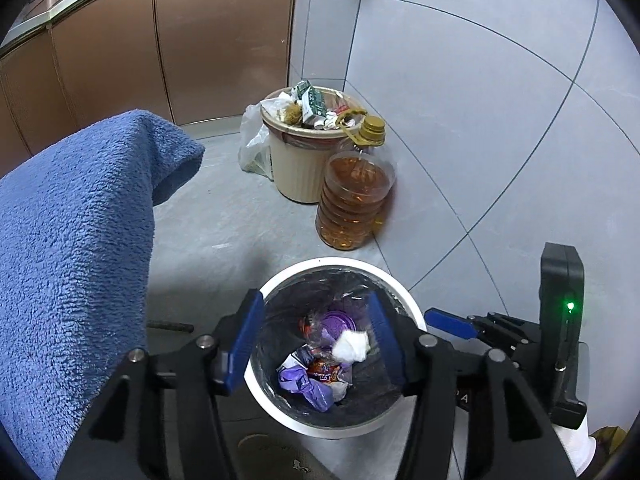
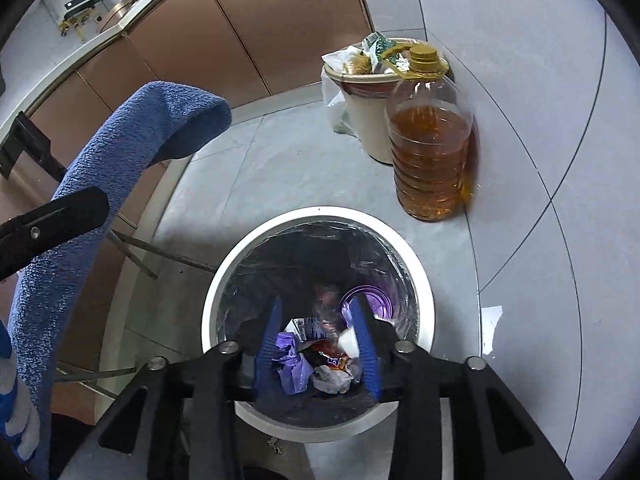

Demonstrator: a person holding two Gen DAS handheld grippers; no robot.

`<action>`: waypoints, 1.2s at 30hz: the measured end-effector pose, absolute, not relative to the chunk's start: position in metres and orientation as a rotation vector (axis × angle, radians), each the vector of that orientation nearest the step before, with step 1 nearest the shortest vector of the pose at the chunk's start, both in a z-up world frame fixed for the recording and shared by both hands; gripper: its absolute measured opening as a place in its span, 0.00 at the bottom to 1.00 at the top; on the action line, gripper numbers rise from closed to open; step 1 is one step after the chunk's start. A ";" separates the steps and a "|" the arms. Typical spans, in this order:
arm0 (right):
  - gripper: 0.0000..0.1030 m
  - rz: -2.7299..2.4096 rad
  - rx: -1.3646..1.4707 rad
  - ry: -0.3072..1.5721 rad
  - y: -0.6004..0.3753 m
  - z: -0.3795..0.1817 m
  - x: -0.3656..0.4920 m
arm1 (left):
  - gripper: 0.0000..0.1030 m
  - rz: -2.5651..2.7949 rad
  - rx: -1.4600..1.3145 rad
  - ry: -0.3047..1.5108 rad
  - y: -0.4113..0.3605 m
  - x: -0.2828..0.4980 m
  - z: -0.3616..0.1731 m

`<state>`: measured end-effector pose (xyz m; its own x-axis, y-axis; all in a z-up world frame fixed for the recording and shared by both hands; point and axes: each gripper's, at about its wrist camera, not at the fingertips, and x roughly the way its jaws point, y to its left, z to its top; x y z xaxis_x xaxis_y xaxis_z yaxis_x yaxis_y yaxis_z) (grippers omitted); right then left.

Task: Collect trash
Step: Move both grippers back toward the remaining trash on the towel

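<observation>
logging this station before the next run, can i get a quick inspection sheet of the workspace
surface: grey tiled floor, small white scrap by the bin.
job's things: white bin with dark liner, holding wrappers, purple cup, white wad.
clutter: full beige bin with trash heaped at the rim; bottle of amber liquid touching it; clear bag behind.
grippers: left gripper and right gripper both open over the white bin, nothing held.
cables: nothing seen.
surroundings: brown cabinets, grey tiled wall, blue fleece sleeve.
</observation>
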<state>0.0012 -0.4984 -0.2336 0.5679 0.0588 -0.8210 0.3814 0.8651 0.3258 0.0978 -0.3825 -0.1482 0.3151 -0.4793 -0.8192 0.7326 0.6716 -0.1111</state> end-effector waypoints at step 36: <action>0.82 -0.031 0.267 0.609 -0.380 -0.044 0.006 | 0.51 -0.441 0.169 0.561 -0.172 0.081 -0.003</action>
